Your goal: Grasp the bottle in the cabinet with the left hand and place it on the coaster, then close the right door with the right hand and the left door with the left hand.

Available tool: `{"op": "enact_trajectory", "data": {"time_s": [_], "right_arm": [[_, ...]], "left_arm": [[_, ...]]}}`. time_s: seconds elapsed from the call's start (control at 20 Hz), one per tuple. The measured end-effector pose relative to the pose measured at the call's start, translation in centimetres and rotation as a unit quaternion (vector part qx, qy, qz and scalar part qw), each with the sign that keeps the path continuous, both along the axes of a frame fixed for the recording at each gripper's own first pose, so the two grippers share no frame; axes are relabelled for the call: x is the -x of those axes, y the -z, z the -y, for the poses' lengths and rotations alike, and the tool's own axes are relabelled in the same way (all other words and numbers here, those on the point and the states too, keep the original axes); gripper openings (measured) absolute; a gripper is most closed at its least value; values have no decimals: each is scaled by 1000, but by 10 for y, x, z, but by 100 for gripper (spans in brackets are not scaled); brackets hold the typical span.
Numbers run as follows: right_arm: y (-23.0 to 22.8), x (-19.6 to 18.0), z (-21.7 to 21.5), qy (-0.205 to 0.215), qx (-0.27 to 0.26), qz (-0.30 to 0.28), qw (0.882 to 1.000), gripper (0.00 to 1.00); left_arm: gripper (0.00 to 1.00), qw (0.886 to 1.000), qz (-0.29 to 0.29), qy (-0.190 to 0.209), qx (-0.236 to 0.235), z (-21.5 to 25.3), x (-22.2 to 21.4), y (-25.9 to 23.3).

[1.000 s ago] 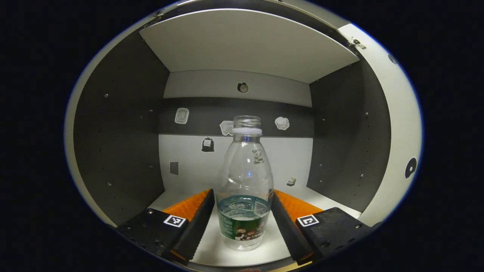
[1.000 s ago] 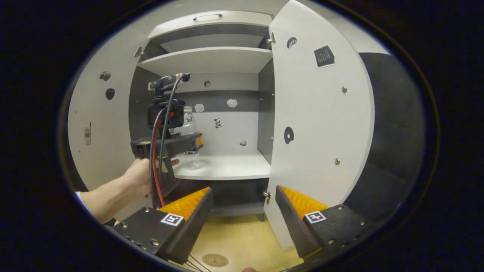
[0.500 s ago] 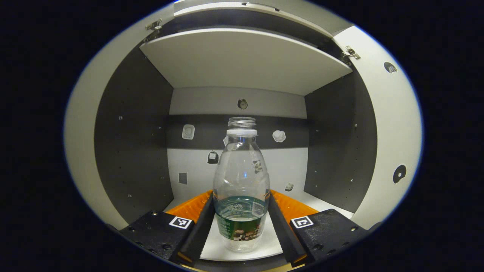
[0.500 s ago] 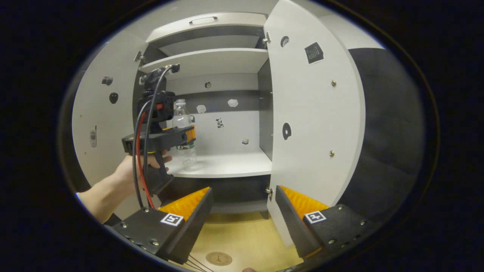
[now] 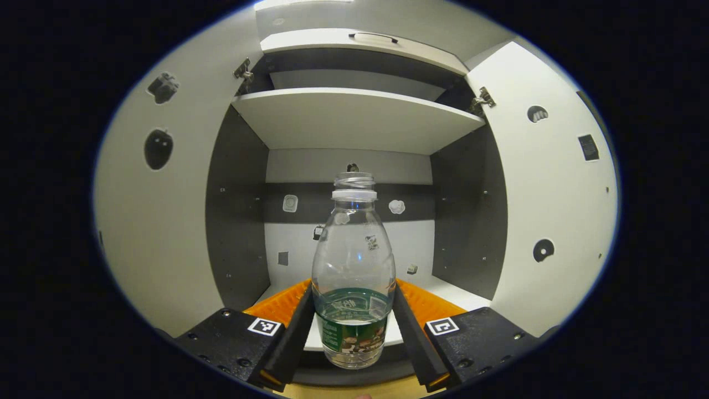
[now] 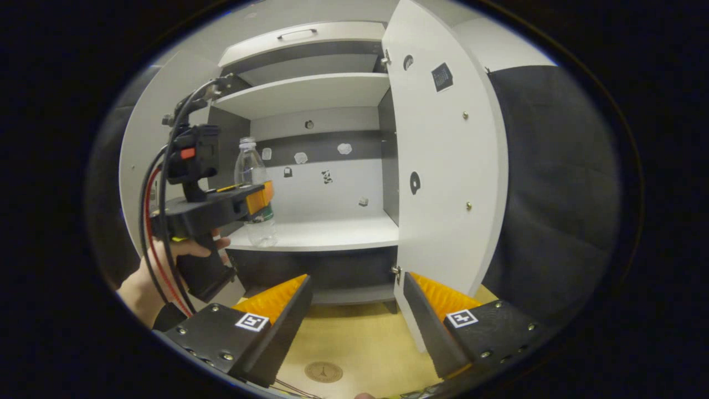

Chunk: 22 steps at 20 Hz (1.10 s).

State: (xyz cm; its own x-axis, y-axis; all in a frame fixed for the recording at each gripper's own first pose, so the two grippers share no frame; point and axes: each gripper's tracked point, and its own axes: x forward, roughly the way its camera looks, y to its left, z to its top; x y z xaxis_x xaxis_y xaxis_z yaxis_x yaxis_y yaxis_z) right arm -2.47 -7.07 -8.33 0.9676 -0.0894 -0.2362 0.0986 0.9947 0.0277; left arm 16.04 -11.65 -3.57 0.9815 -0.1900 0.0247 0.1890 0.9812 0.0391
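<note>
In the left gripper view we see the left door (image 5: pixel 160 221), a smooth flat white panel swung wide from the cabinet (image 5: pixel 354 119), dark stickers on its inner face. Next comes the left gripper (image 5: pixel 354 324), whose ribbed fingers press both sides of the bottle (image 5: pixel 353 271) at its label band. The bottle is clear, thin-walled plastic, rounded at the shoulder, uncapped, with a white collar ring below the threaded neck. It stands upright, and its base seems to hang at the front edge of the cabinet's lower shelf; we cannot tell whether it touches. The right door (image 5: pixel 548 221) stands open too.

In the right gripper view, a hand (image 6: pixel 166 255) holds that gripper left of the cabinet opening. The right gripper (image 6: pixel 357 313) hangs with its fingers spread, nothing between them, above a pale wood-grain floor (image 6: pixel 354 343) carrying a round brown coaster (image 6: pixel 323 372).
</note>
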Motion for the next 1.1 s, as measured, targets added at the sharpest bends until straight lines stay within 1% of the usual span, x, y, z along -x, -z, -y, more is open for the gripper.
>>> {"op": "enact_trajectory", "data": {"time_s": [0.25, 0.3, 0.4, 0.45, 0.55, 0.65, 0.8, 0.85, 0.9, 1.1], "right_arm": [[14, 20, 10, 5, -6, -14, 1000, 100], [18, 24, 13, 7, -4, -19, 1000, 97], [26, 32, 17, 10, -7, -25, 1000, 97], [30, 35, 17, 9, -11, -28, 999, 100], [38, 43, 21, 11, -11, -35, 999, 100], [48, 49, 28, 16, -4, -44, 999, 97], [66, 59, 36, 22, -6, -54, 998, 97], [71, 62, 39, 23, -6, -57, 998, 100], [78, 65, 41, 24, -6, -61, 998, 100], [107, 75, 50, 28, -6, -85, 996, 100]], "left_arm": [[80, 1000, -4, 7, -13, 7, 54, 40], [80, 1000, -9, 11, -15, 10, 64, 52], [81, 1000, -12, 20, -21, 16, 84, 74], [80, 999, -15, 26, -19, 19, 93, 85], [80, 999, -26, 38, -10, 27, 111, 110], [80, 998, -39, 45, -7, 34, 125, 135], [81, 996, -65, 56, 0, 42, 142, 174], [81, 995, -74, 61, 3, 45, 148, 188], [81, 995, -79, 62, 6, 46, 154, 200], [81, 992, -100, 70, 1, 50, 176, 252]]}}
